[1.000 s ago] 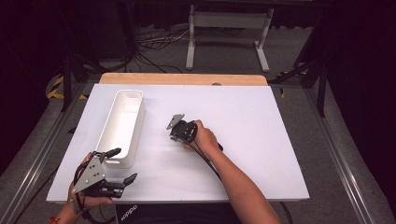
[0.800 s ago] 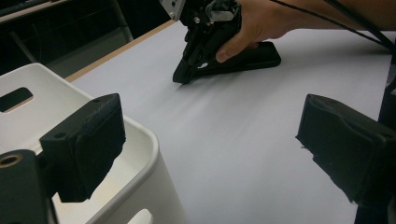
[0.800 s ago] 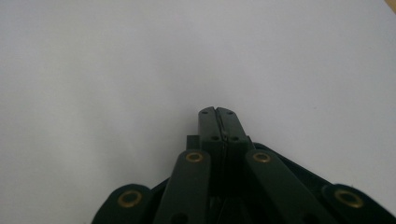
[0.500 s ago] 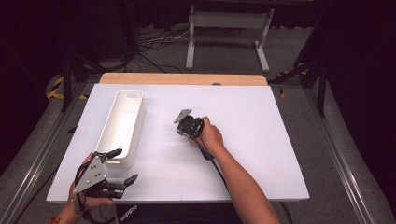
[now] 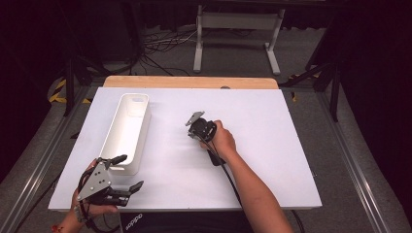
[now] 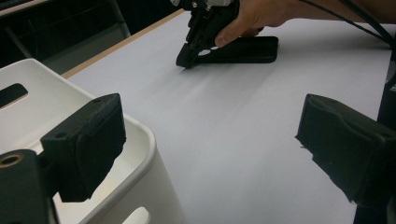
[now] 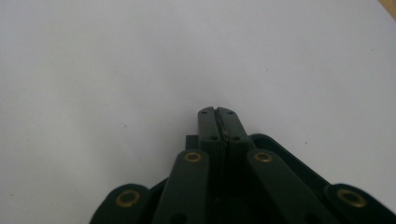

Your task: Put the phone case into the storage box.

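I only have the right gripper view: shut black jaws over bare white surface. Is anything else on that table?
Observer: Yes, a long white bin stands at the table's left side.
Operator: Where is the other gripper?
Observer: The left gripper sits at the bin's near end, jaws wide open with nothing between them.
Operator: And the right gripper, is it lifted?
Observer: No, the right gripper points down, its tips at the tabletop, as the left gripper view shows.

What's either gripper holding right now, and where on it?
Nothing. The right gripper is shut, jaws pressed together with nothing between, over the table. The left gripper is open beside the white bin.
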A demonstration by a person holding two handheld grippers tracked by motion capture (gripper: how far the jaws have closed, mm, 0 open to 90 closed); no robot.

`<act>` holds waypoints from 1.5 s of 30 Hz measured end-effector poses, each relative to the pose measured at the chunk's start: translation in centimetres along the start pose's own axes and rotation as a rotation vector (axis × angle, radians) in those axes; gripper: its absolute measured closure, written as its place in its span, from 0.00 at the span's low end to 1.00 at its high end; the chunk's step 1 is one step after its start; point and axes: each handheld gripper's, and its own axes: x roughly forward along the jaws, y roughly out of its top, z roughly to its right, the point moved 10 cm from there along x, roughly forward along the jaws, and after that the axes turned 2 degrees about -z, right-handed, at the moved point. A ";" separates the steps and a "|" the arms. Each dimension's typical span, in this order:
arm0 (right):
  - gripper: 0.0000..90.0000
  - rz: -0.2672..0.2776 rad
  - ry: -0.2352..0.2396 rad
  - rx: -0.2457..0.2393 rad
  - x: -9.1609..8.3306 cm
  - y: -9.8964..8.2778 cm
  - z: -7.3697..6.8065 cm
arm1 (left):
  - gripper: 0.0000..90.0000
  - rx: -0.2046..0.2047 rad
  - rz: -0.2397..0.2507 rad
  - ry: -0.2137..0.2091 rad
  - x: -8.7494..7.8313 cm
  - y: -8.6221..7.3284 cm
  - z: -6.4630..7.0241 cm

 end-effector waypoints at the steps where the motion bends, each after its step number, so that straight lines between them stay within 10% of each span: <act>1: 0.98 0.000 0.003 0.002 -0.1 -0.1 0.1 | 0.10 0.006 -0.003 -0.004 0.0 0.0 0.0; 18: 0.73 0.154 0.026 0.147 -4.3 -0.1 3.3 | 0.10 -0.003 -0.005 -0.008 0.1 -0.1 0.1; 29: 0.21 0.070 -0.019 0.320 -4.0 -3.5 6.6 | 0.09 -0.002 -0.014 -0.013 0.2 -0.2 0.2; 36: 0.25 0.043 0.004 0.403 -3.2 -4.9 7.2 | 0.09 -0.004 -0.018 -0.018 0.3 -0.3 0.2; 45: 0.59 0.045 -0.004 0.446 -2.2 -5.9 8.0 | 0.09 0.013 -0.037 -0.029 0.6 -0.5 0.5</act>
